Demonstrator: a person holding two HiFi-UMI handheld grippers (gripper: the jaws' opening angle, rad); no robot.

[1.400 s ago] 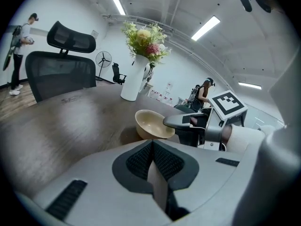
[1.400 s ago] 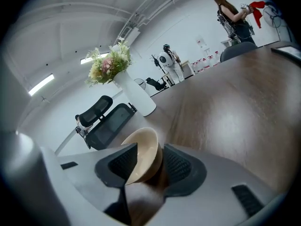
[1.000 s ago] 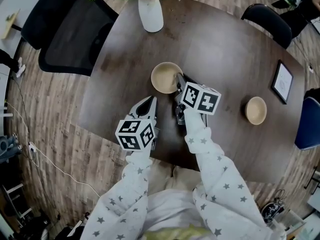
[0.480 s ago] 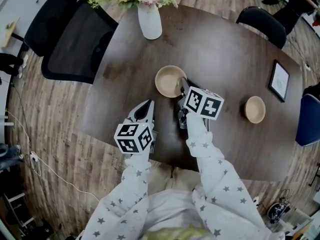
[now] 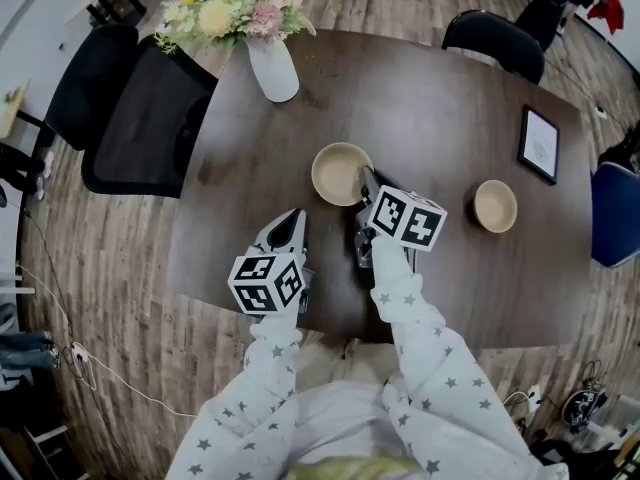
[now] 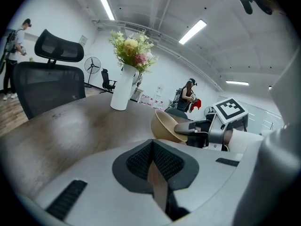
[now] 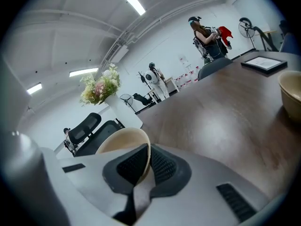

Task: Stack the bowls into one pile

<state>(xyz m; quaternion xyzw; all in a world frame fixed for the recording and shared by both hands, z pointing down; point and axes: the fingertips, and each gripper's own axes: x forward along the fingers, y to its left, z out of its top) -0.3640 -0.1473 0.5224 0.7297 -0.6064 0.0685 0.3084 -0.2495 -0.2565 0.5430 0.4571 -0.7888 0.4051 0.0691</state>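
So the right tool (image 5: 362, 180) has just been closing and is now clamped on the rim of the held bowl (image 5: 335, 173), one pad inside the wall and one outside. That bowl sits on the person's side of the vase (image 5: 272, 68), a bit to its right. From the left gripper view it hangs tipped, mouth turned sideways. I can't tell whether its foot is clear of the table (image 5: 430, 98).

The other bowl (image 5: 495, 205) is well off to the vase's right and nearer the person, upright, with nothing touching it.

The left tool (image 5: 296, 216) is pinched closed on nothing, parked on the person's side of the vase.

Handling guess: both bowls are pale tan and matte, with thin, smooth, round walls. They look like light wood or bamboo fibre to me, so I'd say light and stiff. They're probably not very fragile, but I wouldn't swear they aren't ceramic.

A rim pinch is really the only place to grab one, since the outside curve gives the pads nothing to bite on. The downside is that a single-point hold on a smooth rim lets the bowl swing, which is likely why it's tilted.

The table is dark wood grain, flat and fairly slick-looking, so a bowl that gets nudged would probably slide.
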